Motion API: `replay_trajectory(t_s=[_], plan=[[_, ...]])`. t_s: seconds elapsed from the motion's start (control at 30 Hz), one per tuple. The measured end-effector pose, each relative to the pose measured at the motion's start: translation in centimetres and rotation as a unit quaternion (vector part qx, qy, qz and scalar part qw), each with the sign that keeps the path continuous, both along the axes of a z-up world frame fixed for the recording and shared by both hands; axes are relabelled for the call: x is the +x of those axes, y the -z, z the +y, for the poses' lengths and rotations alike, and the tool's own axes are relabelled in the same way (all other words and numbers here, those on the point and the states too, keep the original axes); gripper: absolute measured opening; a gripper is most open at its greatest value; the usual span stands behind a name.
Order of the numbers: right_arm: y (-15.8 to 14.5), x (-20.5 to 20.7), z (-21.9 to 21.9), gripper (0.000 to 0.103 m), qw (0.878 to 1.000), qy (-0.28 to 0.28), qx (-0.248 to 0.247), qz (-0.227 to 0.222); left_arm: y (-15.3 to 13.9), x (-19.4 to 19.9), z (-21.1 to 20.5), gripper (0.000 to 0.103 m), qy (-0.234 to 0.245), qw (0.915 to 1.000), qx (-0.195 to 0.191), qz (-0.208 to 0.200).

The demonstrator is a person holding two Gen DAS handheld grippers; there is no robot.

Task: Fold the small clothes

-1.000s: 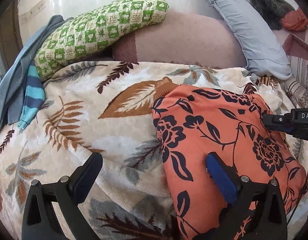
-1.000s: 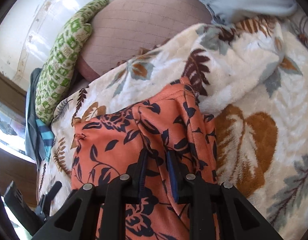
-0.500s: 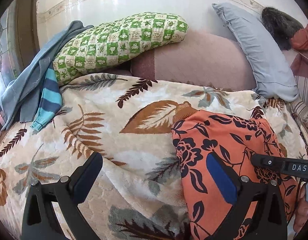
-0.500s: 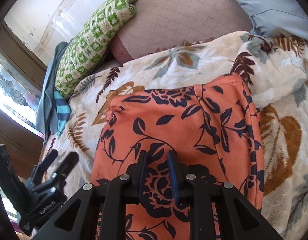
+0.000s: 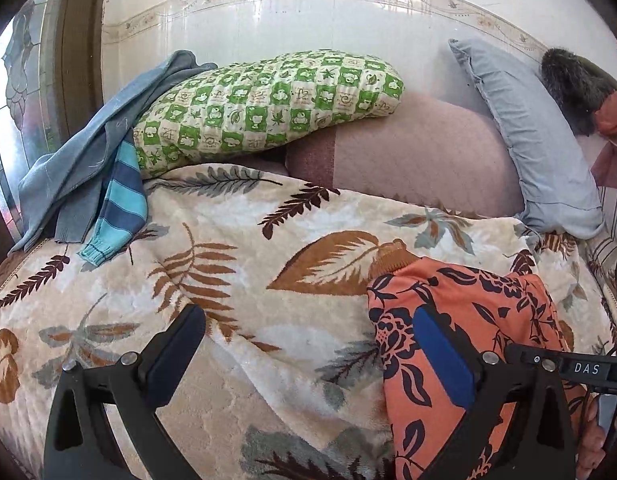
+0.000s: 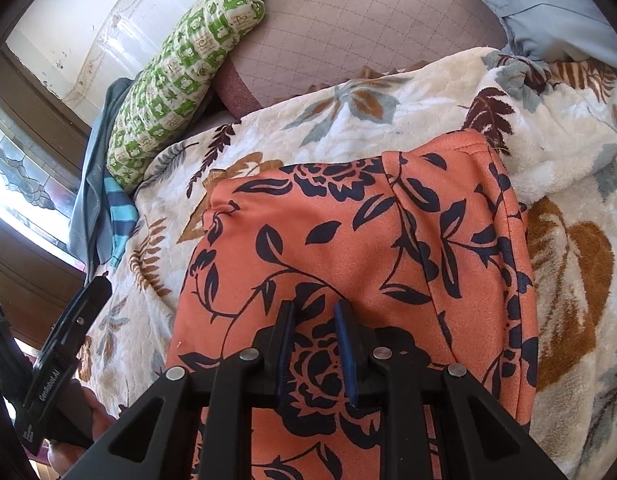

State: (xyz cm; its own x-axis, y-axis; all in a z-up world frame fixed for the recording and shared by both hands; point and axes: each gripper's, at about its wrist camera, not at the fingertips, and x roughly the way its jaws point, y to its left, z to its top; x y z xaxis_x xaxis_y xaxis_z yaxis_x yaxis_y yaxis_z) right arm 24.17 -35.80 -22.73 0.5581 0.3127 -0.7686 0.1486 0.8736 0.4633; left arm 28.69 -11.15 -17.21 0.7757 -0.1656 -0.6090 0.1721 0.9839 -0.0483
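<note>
Through the left wrist camera I see my left gripper (image 5: 308, 344) with its jaws spread wide and holding nothing, hanging over the leaf-print blanket (image 5: 236, 280); the orange floral garment (image 5: 468, 320) lies on the blanket to the right, partly behind the right-hand finger. A green checked pillow (image 5: 264, 108) and a striped blue sleeve (image 5: 120, 208) sit well back. From the right wrist camera, my right gripper (image 6: 314, 320) has its jaws drawn narrow above the garment (image 6: 348, 240); I cannot tell whether they pinch any cloth. The garment looks folded into a neat block. My worry is that if fabric is caught there, lifting away would drag the top layer and undo the fold, and the plush blanket could bunch up with it.
</note>
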Motion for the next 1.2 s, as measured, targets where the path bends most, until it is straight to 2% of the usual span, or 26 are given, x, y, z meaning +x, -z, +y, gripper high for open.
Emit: replay_trajectory(t_s=[0.23,0.47,0.63,0.8,0.87,0.9,0.93,1.0,1.13,1.2], plan=[[0.0,0.0,0.0,0.024,1.000,0.001,0.000,0.000,-0.3,0.4,1.3,0.103,-0.024,0.9997,-0.011,-0.001],[0.0,0.0,0.0,0.024,1.000,0.002,0.002,-0.001,-0.1,0.4,1.0,0.103,-0.020,0.9998,-0.008,0.003],[-0.8,-0.3,-0.6,0.024,1.000,0.007,0.016,-0.015,2.0,0.9,-1.3,0.103,0.042,0.9976,-0.005,0.056],[-1.9,0.0,-3.7,0.024,0.996,0.066,0.009,-0.062,4.9,0.5,-4.9,0.103,0.113,0.9867,-0.006,0.116],[-1.0,0.6,-5.5,0.024,0.994,0.102,-0.011,-0.044,6.2,0.2,-6.4,0.103,0.140,0.9797,0.016,0.142],[0.2,1.1,-6.3,0.024,0.994,0.104,-0.008,-0.022,6.7,0.0,-6.9,0.103,0.144,0.9785,0.025,0.145],[1.3,1.4,-7.0,0.024,0.995,0.097,0.020,-0.011,6.7,-0.2,-6.8,0.103,0.142,0.9800,0.024,0.138],[1.4,1.2,-8.1,0.024,0.991,0.111,0.068,-0.021,6.4,-0.3,-6.8,0.103,0.141,0.9799,0.022,0.140],[-1.3,1.7,-7.8,0.024,0.991,0.116,0.040,-0.063,5.8,-0.4,-6.4,0.103,0.132,0.9823,0.018,0.131],[-1.3,3.0,-7.8,0.025,0.992,0.103,0.042,-0.056,5.5,-0.4,-6.3,0.103,0.129,0.9840,0.018,0.122]])
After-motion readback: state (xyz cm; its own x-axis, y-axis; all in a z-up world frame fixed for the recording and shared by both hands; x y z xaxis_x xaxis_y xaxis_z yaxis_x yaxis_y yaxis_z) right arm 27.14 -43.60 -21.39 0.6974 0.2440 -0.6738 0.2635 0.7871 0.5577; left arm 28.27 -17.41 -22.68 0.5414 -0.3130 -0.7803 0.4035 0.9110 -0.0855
